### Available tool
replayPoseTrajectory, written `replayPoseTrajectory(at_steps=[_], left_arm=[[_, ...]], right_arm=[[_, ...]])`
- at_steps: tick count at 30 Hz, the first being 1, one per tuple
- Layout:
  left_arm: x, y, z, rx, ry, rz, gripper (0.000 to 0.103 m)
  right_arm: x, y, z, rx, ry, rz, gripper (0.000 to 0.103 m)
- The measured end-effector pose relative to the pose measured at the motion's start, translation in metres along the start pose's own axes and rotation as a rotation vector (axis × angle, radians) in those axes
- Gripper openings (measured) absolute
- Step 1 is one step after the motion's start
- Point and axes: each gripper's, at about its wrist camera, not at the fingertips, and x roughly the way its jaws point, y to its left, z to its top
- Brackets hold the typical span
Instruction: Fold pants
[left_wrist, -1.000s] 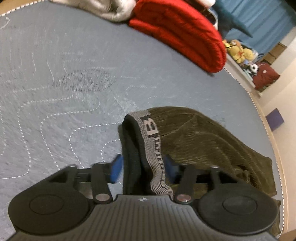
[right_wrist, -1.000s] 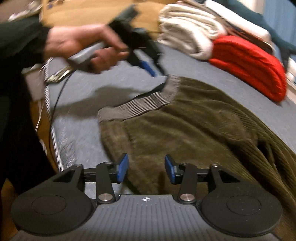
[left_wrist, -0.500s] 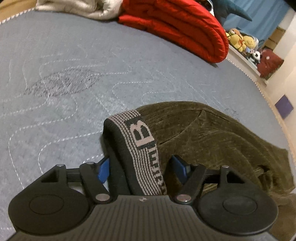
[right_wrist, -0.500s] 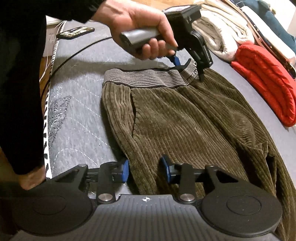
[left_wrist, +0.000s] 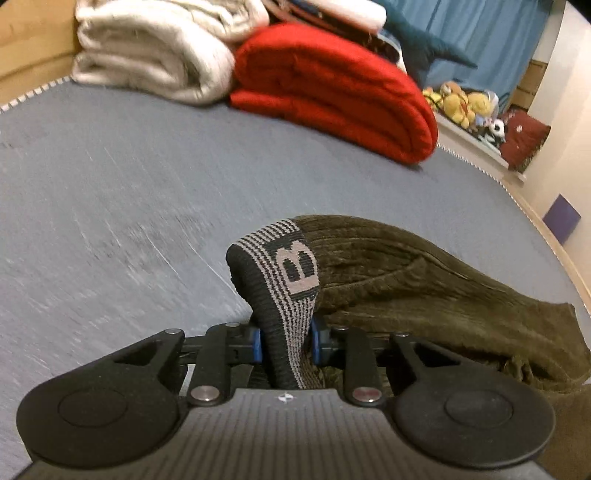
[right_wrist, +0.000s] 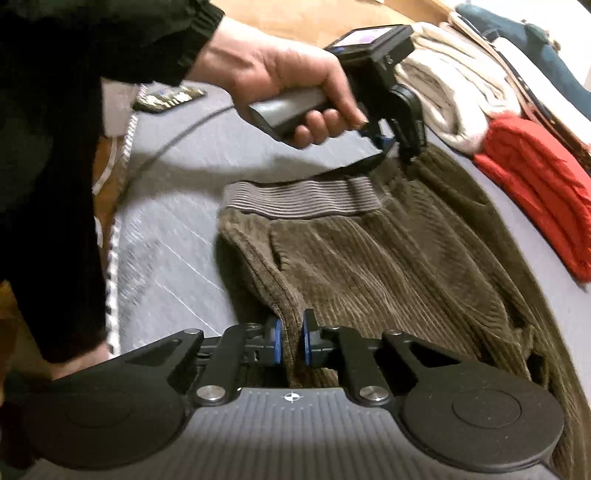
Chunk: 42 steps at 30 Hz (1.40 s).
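Observation:
Olive corduroy pants with a grey striped waistband lie on a grey-blue mattress. My left gripper is shut on the far end of the waistband, which stands up between its blue pads and shows a letter B. In the right wrist view the left gripper, held in a hand, lifts that waistband corner. My right gripper is shut on the pants' near side edge below the waistband, pinching a fold of corduroy.
A folded red blanket and a folded white blanket lie at the mattress's far side. Plush toys sit beyond. A cable and a phone lie near the mattress's left edge.
Both grippers have closed on the pants: the left on the waistband end, the right on the side edge. The left gripper has lifted the waistband corner.

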Motion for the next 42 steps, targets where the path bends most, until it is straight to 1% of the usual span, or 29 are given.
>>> replayPoseTrajectory(at_steps=[4,6,8,9,11,12,13,14,15,16,18,20,21,22,23,24,25,27,28,29,31,32,33,34,35,36,38,40,42], left_arm=[[-0.015,0.008,0.004,0.014,-0.030,0.068,0.025],[-0.009,0.010,-0.001,0.031,0.001,0.100,0.027],[0.005,0.012,-0.007,0.042,0.094,0.102,0.036],[0.010,0.012,-0.008,0.052,0.123,0.128,0.040],[0.006,0.012,-0.007,0.056,0.114,0.170,0.051],[0.001,0.010,-0.005,0.055,0.102,0.171,0.054],[-0.004,0.006,-0.003,0.063,0.090,0.175,0.058],[-0.008,0.001,-0.002,0.081,0.083,0.179,0.060],[-0.012,-0.005,-0.002,0.114,0.074,0.190,0.061],[-0.015,-0.012,-0.003,0.148,0.059,0.206,0.065],[-0.022,-0.021,-0.001,0.215,0.003,0.263,0.071],[-0.028,-0.022,0.002,0.229,-0.038,0.292,0.070],[-0.032,-0.023,0.004,0.209,-0.044,0.265,0.069],[-0.035,-0.023,0.004,0.183,-0.037,0.213,0.065],[-0.037,-0.022,0.005,0.161,-0.018,0.141,0.058],[-0.038,-0.025,0.004,0.157,0.006,0.063,0.053],[-0.040,-0.032,0.001,0.173,0.032,-0.010,0.047],[-0.040,-0.049,-0.008,0.262,0.093,-0.138,0.046],[-0.039,-0.059,-0.016,0.325,0.125,-0.185,0.044],[-0.038,-0.066,-0.024,0.379,0.153,-0.208,0.044],[-0.028,-0.079,-0.043,0.487,0.238,-0.215,0.044],[-0.019,-0.079,-0.052,0.516,0.298,-0.197,0.044],[-0.006,-0.078,-0.061,0.542,0.378,-0.153,0.044],[0.005,-0.077,-0.072,0.583,0.427,-0.106,0.045],[0.004,-0.078,-0.073,0.609,0.405,-0.115,0.044],[0.003,-0.080,-0.070,0.597,0.407,-0.113,0.044],[-0.002,-0.080,-0.059,0.533,0.360,-0.108,0.048],[-0.010,-0.078,-0.046,0.487,0.276,-0.117,0.051],[-0.015,-0.075,-0.031,0.434,0.180,-0.099,0.052]], right_arm=[[0.001,0.014,0.015,-0.030,-0.037,0.069,0.010],[0.005,0.019,0.021,-0.023,-0.051,0.104,0.010],[0.014,0.024,0.023,-0.034,-0.018,0.098,0.011],[0.019,0.025,0.023,-0.028,0.014,0.095,0.011],[0.025,0.028,0.019,-0.032,0.049,0.106,0.014],[0.023,0.029,0.018,-0.035,0.043,0.099,0.015],[0.019,0.029,0.018,-0.029,0.030,0.090,0.022],[0.013,0.026,0.018,-0.010,0.016,0.090,0.039],[0.006,0.021,0.019,0.022,-0.008,0.090,0.048],[-0.003,0.015,0.019,0.059,-0.039,0.082,0.061],[-0.016,0.001,0.017,0.133,-0.079,0.067,0.063],[-0.025,-0.015,0.011,0.221,-0.097,0.046,0.063],[-0.026,-0.023,0.007,0.257,-0.099,0.032,0.064],[-0.028,-0.030,0.003,0.293,-0.092,0.016,0.063],[-0.028,-0.035,-0.001,0.318,-0.079,-0.005,0.063],[-0.026,-0.040,-0.006,0.334,-0.053,-0.039,0.063],[-0.025,-0.044,-0.010,0.336,-0.018,-0.085,0.063],[-0.023,-0.053,-0.020,0.336,0.056,-0.176,0.063],[-0.024,-0.061,-0.027,0.354,0.085,-0.215,0.063],[-0.025,-0.068,-0.035,0.380,0.104,-0.242,0.063],[-0.029,-0.086,-0.050,0.437,0.145,-0.297,0.063],[-0.032,-0.096,-0.060,0.471,0.172,-0.323,0.065],[-0.034,-0.104,-0.069,0.502,0.200,-0.337,0.066],[-0.034,-0.111,-0.079,0.541,0.247,-0.342,0.071],[-0.032,-0.115,-0.088,0.568,0.296,-0.343,0.073],[-0.028,-0.119,-0.098,0.590,0.357,-0.355,0.073],[-0.025,-0.121,-0.112,0.610,0.423,-0.392,0.073],[-0.032,-0.123,-0.116,0.653,0.392,-0.387,0.073],[-0.044,-0.126,-0.115,0.682,0.354,-0.416,0.073]])
